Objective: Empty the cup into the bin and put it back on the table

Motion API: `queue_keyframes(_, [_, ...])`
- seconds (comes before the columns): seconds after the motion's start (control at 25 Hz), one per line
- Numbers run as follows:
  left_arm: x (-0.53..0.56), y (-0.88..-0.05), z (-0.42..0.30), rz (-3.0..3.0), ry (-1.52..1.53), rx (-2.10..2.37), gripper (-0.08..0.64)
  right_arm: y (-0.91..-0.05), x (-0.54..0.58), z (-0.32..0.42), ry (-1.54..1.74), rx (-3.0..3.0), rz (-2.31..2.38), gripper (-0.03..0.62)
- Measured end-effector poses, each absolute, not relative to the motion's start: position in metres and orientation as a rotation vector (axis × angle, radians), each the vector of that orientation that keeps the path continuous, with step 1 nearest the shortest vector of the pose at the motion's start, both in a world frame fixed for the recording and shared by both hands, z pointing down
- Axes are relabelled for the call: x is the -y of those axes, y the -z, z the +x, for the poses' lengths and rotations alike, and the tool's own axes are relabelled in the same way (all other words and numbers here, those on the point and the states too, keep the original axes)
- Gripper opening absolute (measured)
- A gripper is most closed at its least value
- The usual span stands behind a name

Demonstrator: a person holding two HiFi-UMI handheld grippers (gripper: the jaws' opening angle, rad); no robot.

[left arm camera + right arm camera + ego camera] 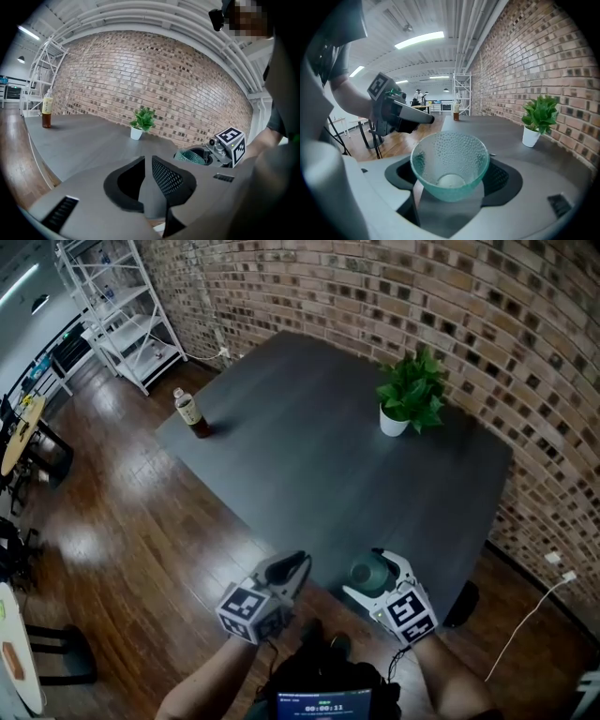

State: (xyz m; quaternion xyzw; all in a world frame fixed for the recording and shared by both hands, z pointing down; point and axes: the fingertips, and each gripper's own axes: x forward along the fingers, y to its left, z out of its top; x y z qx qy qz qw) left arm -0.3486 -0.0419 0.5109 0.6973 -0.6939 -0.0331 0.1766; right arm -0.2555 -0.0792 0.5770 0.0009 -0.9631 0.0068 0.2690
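My right gripper [373, 577] is shut on a green dimpled glass cup [366, 570], held upright just above the near corner of the dark grey table [328, 456]. In the right gripper view the cup [450, 161] fills the space between the wide-set jaws, mouth towards the camera. A pale round patch shows at its bottom; I cannot tell whether it is contents. My left gripper [289, 568] hangs to the cup's left with nothing in it, and its pads [164, 178] stand almost together. No bin is in view.
A potted green plant [410, 395] stands at the table's far right near the brick wall. A bottle of brown drink [191, 412] stands on the far left corner. White shelving [122, 310] is beyond it. A cable and plug [558, 568] lie on the wooden floor at right.
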Motion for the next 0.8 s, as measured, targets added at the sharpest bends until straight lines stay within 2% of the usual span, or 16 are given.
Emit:
queue_keyframes(0.72, [0.056, -0.424, -0.325, 2.148, 0.162, 1.933, 0.043, -0.484, 0.098, -0.217, -0.036, 2.688, 0.135, 0.391])
queue_keyframes(0.8, [0.061, -0.411, -0.317, 2.202, 0.189, 1.911, 0.024, -0.473, 0.102, -0.210, -0.042, 2.700, 0.169, 0.391])
